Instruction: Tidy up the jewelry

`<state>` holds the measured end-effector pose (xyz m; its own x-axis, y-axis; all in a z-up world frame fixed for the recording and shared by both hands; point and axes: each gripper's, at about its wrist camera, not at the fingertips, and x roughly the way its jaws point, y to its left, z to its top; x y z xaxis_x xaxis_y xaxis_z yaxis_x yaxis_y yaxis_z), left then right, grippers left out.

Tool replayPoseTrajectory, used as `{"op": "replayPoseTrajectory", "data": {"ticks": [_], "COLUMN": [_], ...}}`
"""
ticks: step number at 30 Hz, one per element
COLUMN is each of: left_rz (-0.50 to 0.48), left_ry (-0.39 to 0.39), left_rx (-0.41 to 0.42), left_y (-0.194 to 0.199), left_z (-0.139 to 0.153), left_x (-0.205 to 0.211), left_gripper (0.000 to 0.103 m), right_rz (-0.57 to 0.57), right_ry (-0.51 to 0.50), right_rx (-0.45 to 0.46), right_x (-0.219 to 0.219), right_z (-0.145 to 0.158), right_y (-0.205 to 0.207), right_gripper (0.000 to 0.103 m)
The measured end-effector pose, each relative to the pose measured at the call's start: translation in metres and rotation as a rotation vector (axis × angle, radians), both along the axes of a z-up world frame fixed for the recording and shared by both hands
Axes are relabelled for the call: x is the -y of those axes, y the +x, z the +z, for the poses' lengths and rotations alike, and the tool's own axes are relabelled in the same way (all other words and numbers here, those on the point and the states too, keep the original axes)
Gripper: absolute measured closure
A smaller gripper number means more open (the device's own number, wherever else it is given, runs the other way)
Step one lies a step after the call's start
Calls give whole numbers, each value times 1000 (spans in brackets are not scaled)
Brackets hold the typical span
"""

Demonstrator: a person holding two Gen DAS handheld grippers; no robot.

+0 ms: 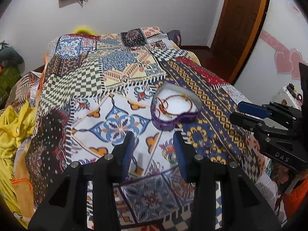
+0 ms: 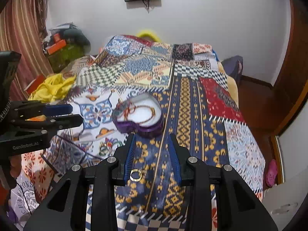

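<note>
The right gripper (image 2: 153,154) hangs over the patchwork bedspread (image 2: 192,115) with its jaws spread wide and nothing between them. A gold ring (image 2: 136,174) lies on the cloth just inside its left finger, close to the base. Straight ahead of the tips sits the purple heart-shaped box (image 2: 140,129), a beaded bracelet (image 2: 143,108) already coiled on its white lining. Off to its left, a few more rings (image 2: 105,148) lie scattered.

The left gripper (image 1: 154,148) is spread and empty too, with the box (image 1: 169,123) just beyond its tips.

To me the ring looks like the next pick. I'd draw back so it sits near the fingertips, press flat to the cloth, and close slowly, since the thin band could skid or snag the fabric.
</note>
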<state>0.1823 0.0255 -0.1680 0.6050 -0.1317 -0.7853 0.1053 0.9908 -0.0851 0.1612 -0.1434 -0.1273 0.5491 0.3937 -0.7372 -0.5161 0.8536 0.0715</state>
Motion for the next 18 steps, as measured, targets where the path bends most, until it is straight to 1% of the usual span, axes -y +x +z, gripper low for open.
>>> {"op": "replayPoseTrajectory", "data": {"ticks": [9, 15, 18], "left_rz": [-28, -58, -71], "left_ry": [-9, -12, -26], "left_rx": [-68, -90, -100], "left_y": [-12, -16, -17], "left_z": [-25, -37, -42], "left_x": [8, 21, 25], "left_gripper": [62, 62, 62], "right_rz": [2, 31, 41], "right_ry": [-27, -57, -68], "right_rx": [-67, -109, -122], "right_x": [3, 2, 1], "right_z": [-25, -43, -51], "right_y": [-9, -19, -22], "right_gripper": [72, 72, 72]}}
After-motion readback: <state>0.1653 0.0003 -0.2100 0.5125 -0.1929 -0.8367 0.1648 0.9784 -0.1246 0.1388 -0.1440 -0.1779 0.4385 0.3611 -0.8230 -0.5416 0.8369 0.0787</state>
